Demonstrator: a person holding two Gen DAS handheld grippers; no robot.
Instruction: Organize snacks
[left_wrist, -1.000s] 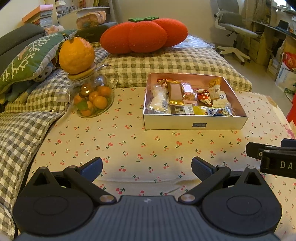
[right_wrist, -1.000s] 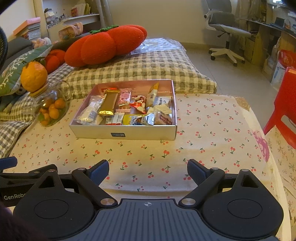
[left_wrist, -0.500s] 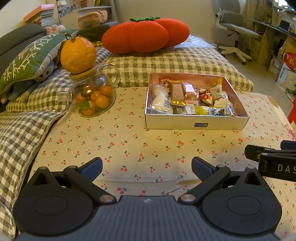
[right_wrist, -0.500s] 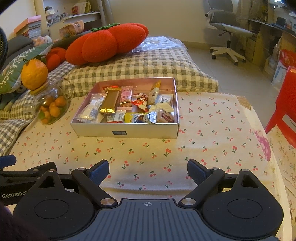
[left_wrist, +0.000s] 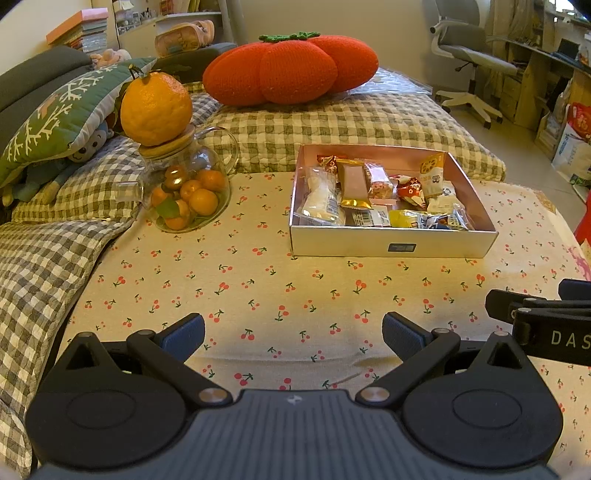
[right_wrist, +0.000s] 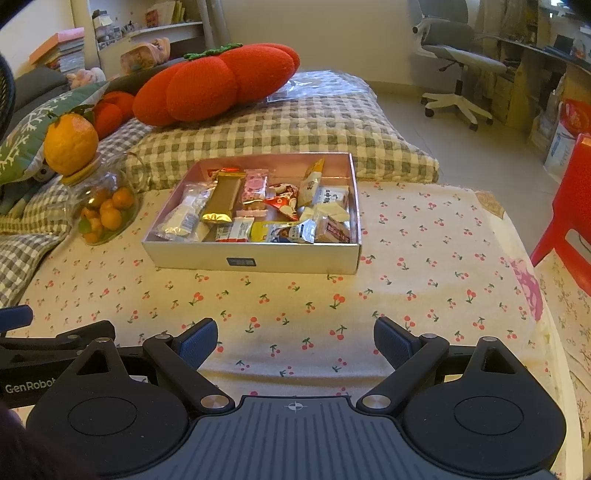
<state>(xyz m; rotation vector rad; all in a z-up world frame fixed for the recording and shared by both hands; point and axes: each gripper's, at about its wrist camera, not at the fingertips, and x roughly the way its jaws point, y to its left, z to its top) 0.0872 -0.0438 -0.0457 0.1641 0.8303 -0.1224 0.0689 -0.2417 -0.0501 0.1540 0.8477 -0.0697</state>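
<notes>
Over the cherry-print bed (left_wrist: 280, 291), I hold left gripper (left_wrist: 293, 328) and right gripper (right_wrist: 295, 336) spread empty, snack box (right_wrist: 255, 258) apparently filled, next reach undecided.

One box (left_wrist: 391, 245) of wrapped snacks (left_wrist: 376, 195) (too jumbled to count), one glass jar (left_wrist: 188, 192), two grippers.

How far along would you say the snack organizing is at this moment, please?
Done: every visible snack, including the gold-wrapped bar, lies in the open box, though loosely heaped rather than arranged. In hand: nothing; the left gripper and right gripper are both open and empty, short of the box over the cherry-print cloth. Left: probably any tidying inside the box.
</notes>
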